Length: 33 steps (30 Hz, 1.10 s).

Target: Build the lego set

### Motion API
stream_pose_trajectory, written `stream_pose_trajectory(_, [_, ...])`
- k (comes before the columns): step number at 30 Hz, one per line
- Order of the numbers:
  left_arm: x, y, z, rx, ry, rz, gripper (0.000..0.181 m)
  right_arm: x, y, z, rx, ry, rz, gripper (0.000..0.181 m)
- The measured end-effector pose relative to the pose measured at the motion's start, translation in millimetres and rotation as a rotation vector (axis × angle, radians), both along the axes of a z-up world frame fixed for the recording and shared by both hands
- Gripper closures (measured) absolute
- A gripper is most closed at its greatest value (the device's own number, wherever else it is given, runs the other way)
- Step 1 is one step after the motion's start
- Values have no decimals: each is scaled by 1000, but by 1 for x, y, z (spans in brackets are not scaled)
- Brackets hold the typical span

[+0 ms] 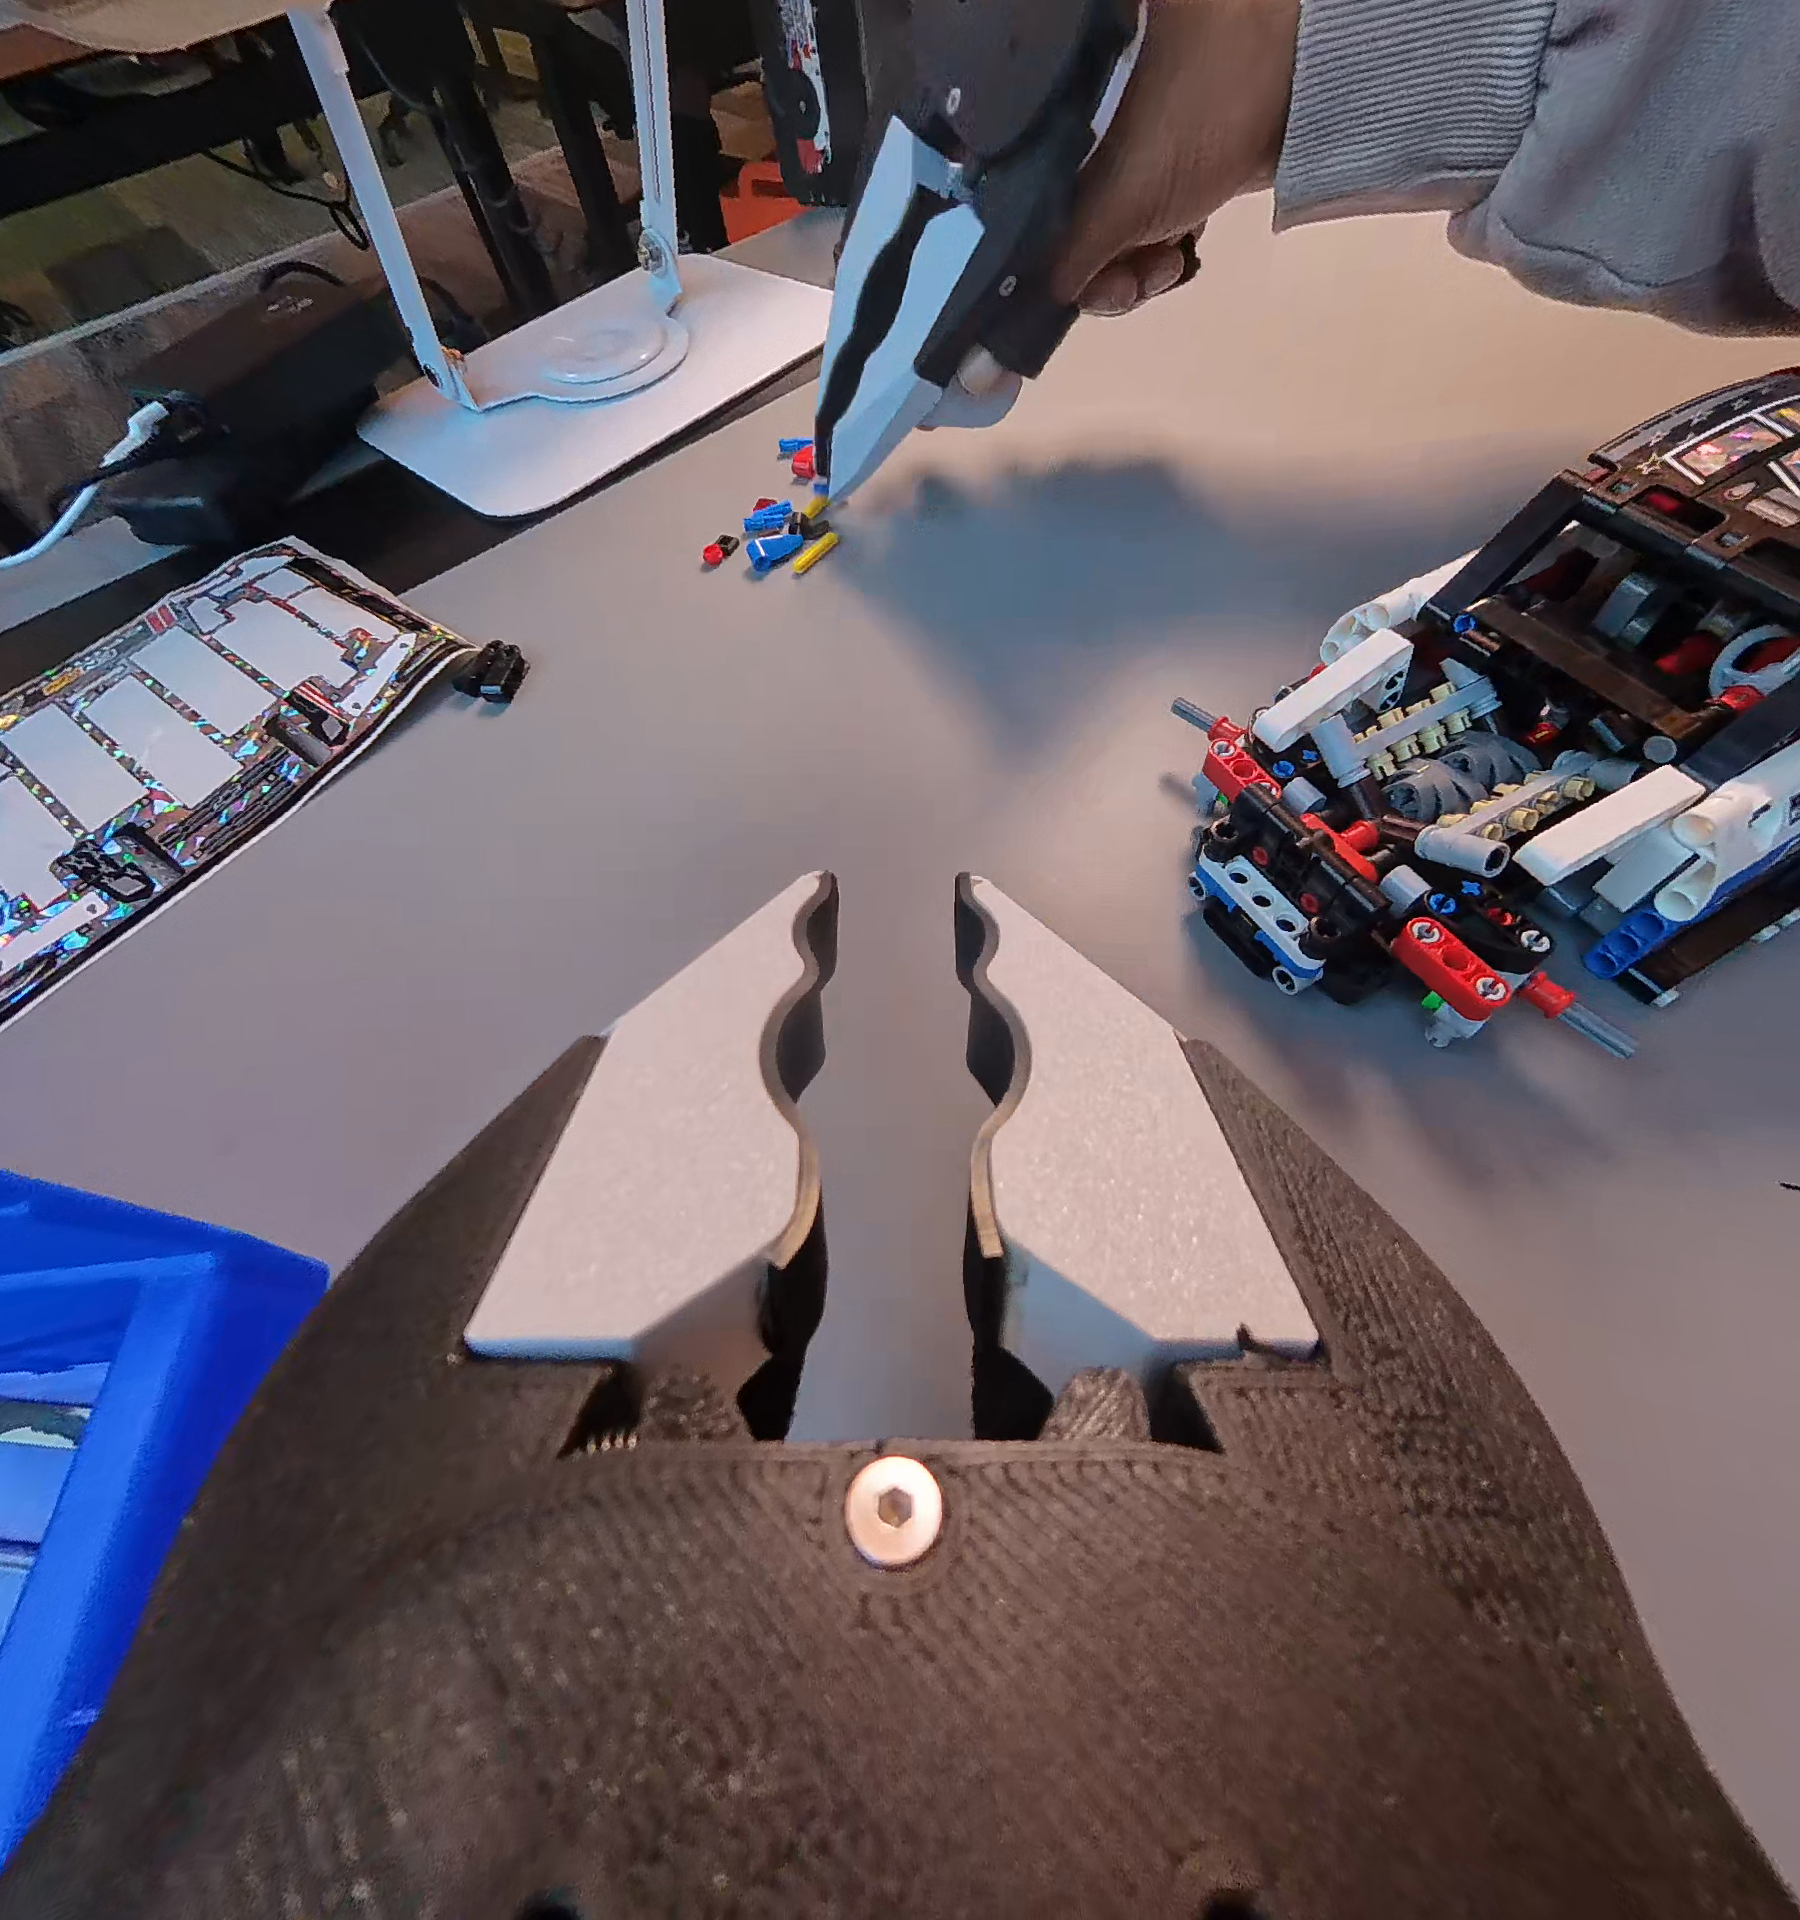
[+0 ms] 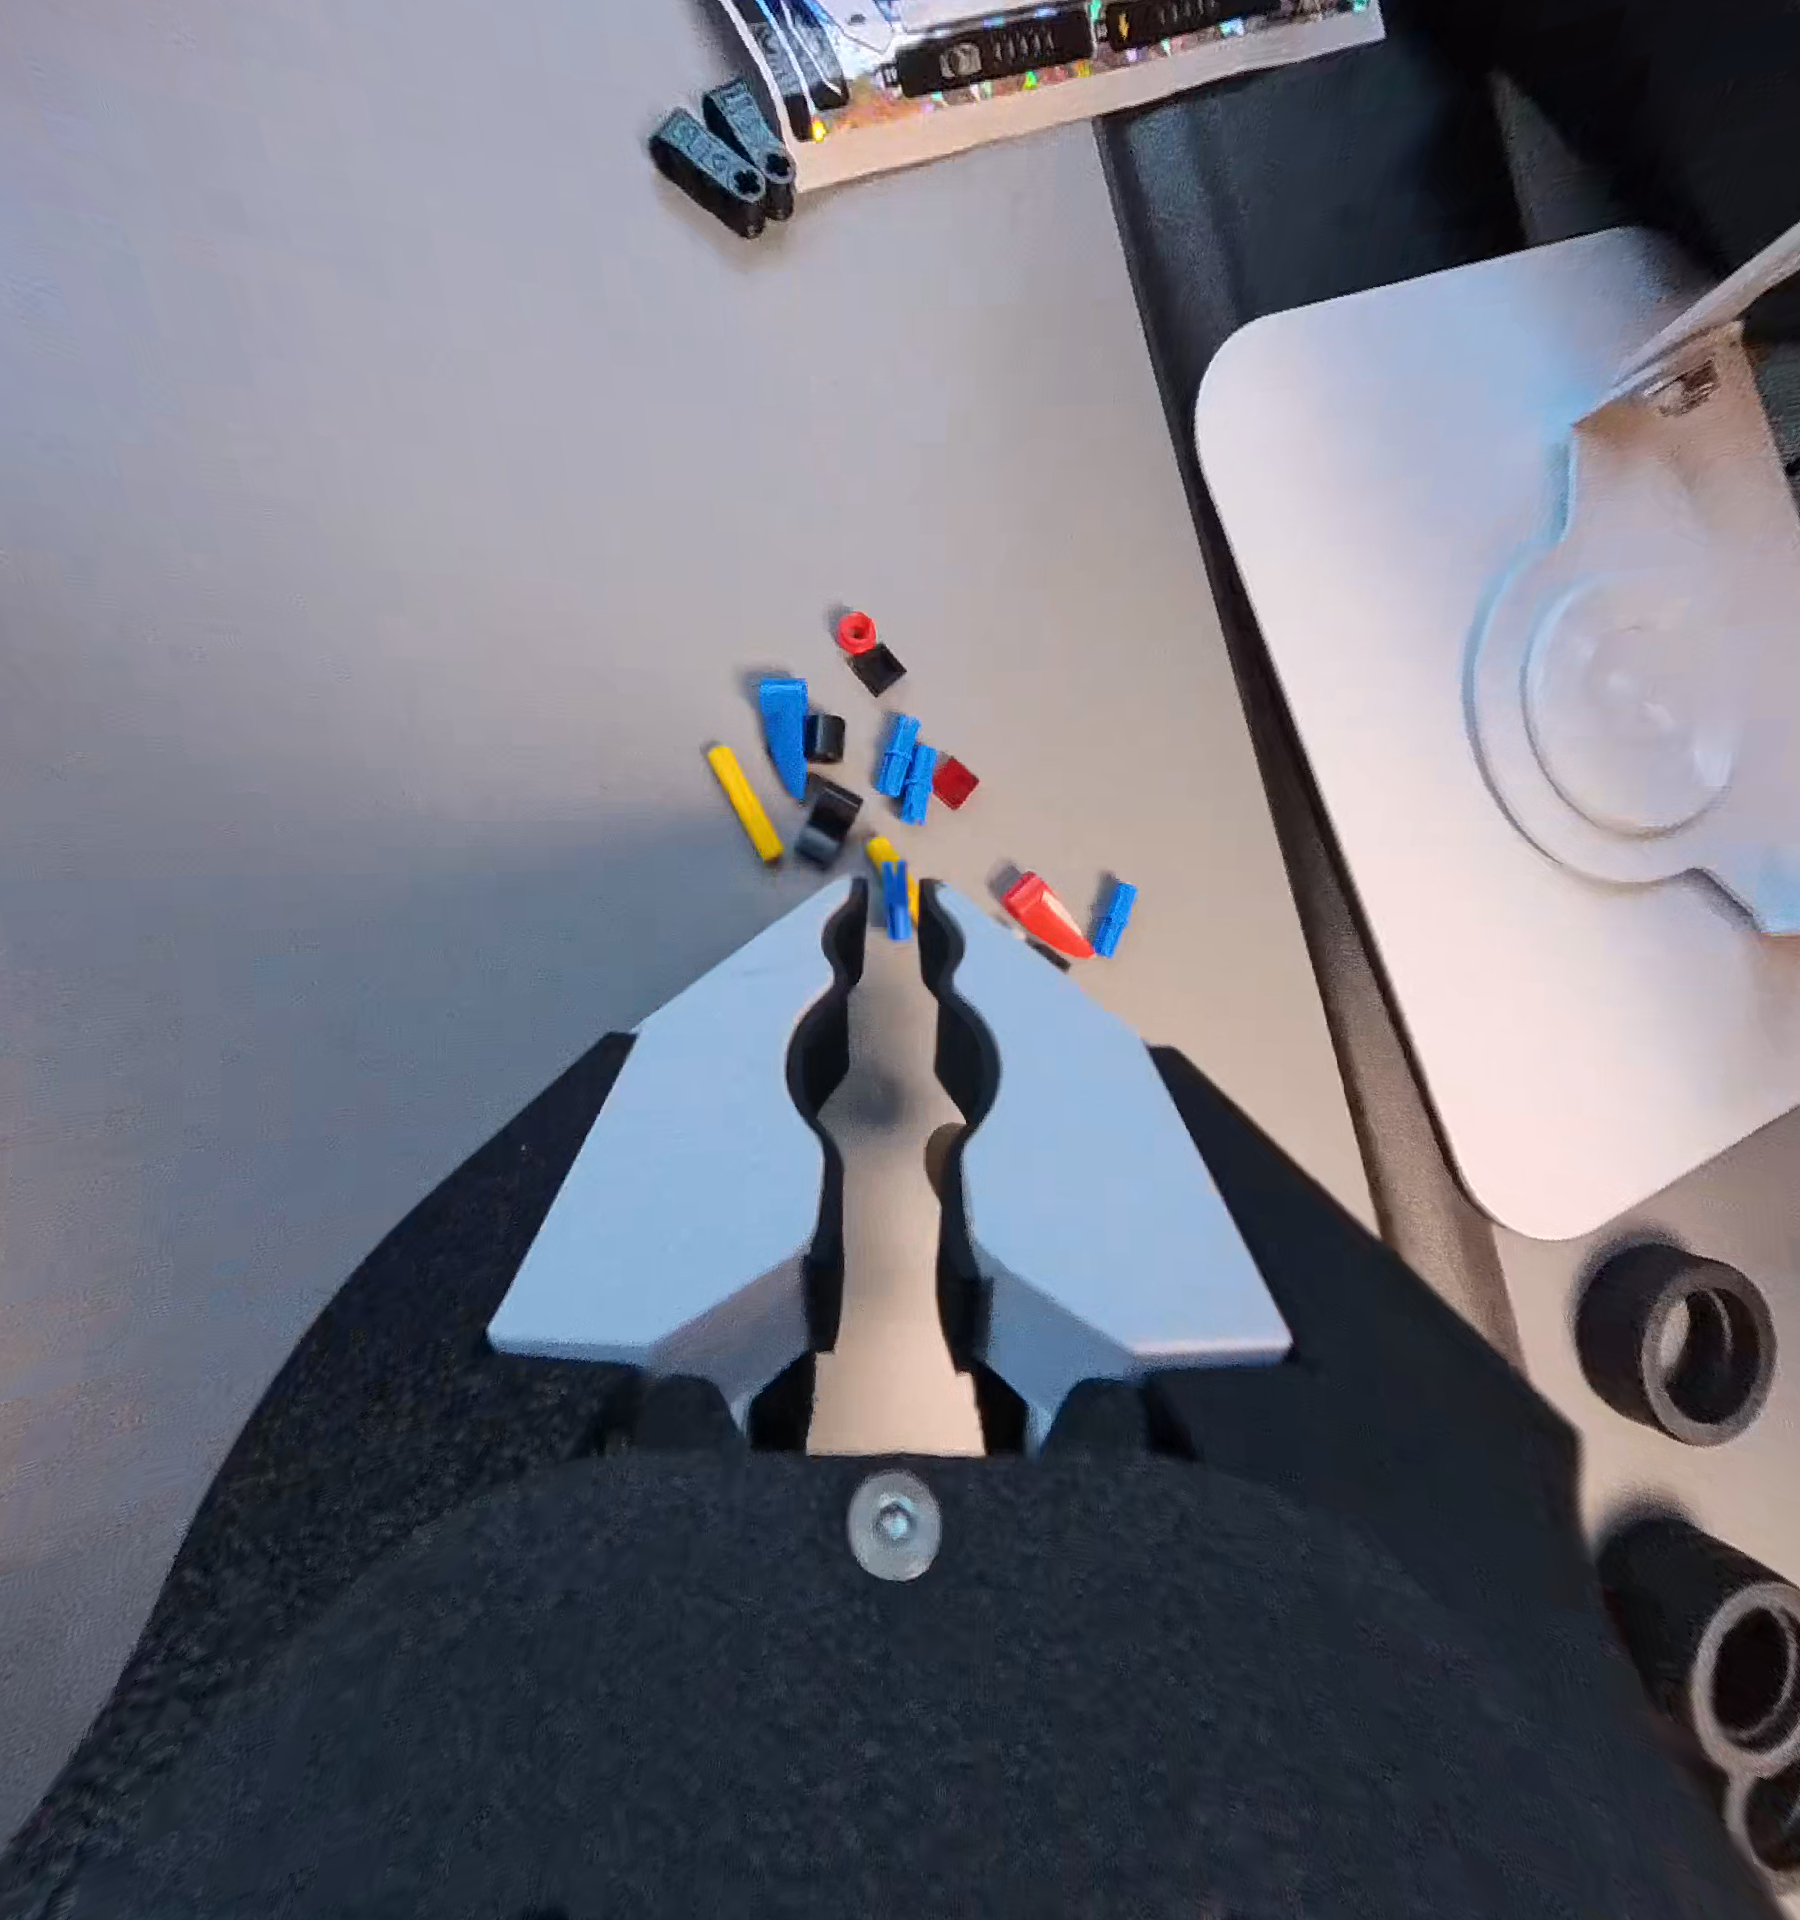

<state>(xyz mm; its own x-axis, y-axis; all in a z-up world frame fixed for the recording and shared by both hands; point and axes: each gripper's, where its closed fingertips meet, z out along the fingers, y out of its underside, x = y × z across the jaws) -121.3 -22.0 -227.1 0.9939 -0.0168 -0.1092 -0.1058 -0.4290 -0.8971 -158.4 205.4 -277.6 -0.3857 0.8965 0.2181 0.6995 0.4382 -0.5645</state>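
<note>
A grey table (image 1: 667, 790) fills both views. In the left wrist view a half-built toy car (image 1: 1561, 769) sits at the right edge of the frame, well apart from the left gripper (image 1: 896, 894), which hangs over bare table at the lower centre with its jaws parted by a clear gap and nothing between them. A blue bin (image 1: 65, 1455) shows at the lower left, a shiny sticker sheet (image 1: 148, 748) at the left edge, and a white lamp base (image 1: 605, 384) at the upper centre. In the right wrist view three black tyres (image 2: 1696, 1558) lie at the lower right. The pile of small loose pieces (image 2: 854, 769) sits at the middle of that frame, just ahead of the right gripper (image 2: 894, 894). Its jaws stand narrowly apart, tips down at the near edge of the pile, with a small blue pin (image 2: 897, 902) between them; whether they press on it cannot be told. A yellow rod (image 2: 743, 801) lies just left of the tips, a red wedge (image 2: 1043, 914) just right.
</note>
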Motion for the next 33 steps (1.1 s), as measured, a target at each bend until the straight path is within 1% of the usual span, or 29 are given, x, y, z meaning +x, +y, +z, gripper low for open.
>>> stream_pose_trajectory(2, [-1, 0, -2, -8, -3, 0, 161, -1, 2, -1, 43, -1, -8, 159])
stream_pose_trajectory(3, [0, 0, -3, -9, -5, -3, 160, -1, 1, 7, 53, 30, -11, 154])
stream_pose_trajectory(4, [1, 0, -3, -9, -10, -12, 160, 2, -6, 23, 35, 85, -6, 153])
stream_pose_trajectory(5, [4, -1, -2, -7, -20, -29, 158, 9, -19, 43, -24, 149, 10, 153])
stream_pose_trajectory(7, [17, -1, 2, 10, -58, -95, 151, 41, -53, 84, -169, 244, 83, 147])
stream_pose_trajectory(8, [25, -2, 6, 23, -84, -139, 148, 65, -69, 95, -212, 246, 129, 143])
stream_pose_trajectory(9, [33, -2, 8, 32, -110, -183, 145, 94, -82, 100, -245, 221, 175, 140])
stream_pose_trajectory(10, [43, -3, 9, 33, -136, -232, 142, 124, -92, 100, -277, 180, 204, 136])
stream_pose_trajectory(12, [61, -4, 9, 27, -169, -316, 136, 186, -108, 90, -359, 73, 230, 117])
stream_pose_trajectory(14, [78, -4, 6, 17, -168, -384, 127, 236, -113, 77, -411, 8, 183, 102])
stream_pose_trajectory(16, [95, -3, -2, -21, -158, -439, 111, 274, -111, 57, -382, -26, 123, 86])
stream_pose_trajectory(18, [108, 1, -15, -90, -136, -465, 92, 299, -113, 39, -375, -45, 71, 73])
stream_pose_trajectory(20, [116, 8, -27, -155, -95, -473, 81, 308, -116, 27, -334, -16, 40, 64])
stream_pose_trajectory(21, [118, 13, -29, -166, -71, -472, 79, 308, -117, 24, -310, 7, 32, 60])
stream_pose_trajectory(24, [127, 26, -32, -186, -39, -482, 79, 306, -117, 16, -221, 49, 15, 53])
stream_pose_trajectory(26, [127, 31, -36, -208, 3, -472, 78, 307, -117, 14, -205, 66, 11, 53])
stream_pose_trajectory(29, [127, 32, -30, -196, 65, -464, 82, 315, -116, 9, -200, 55, 2, 50])
stream_pose_trajectory(31, [134, 32, -21, -172, 92, -496, 83, 314, -115, 2, -203, 61, -1, 48])
stream_pose_trajectory(33, [145, 35, -14, -187, 112, -553, 80, 313, -116, -9, -191, 17, 9, 46])
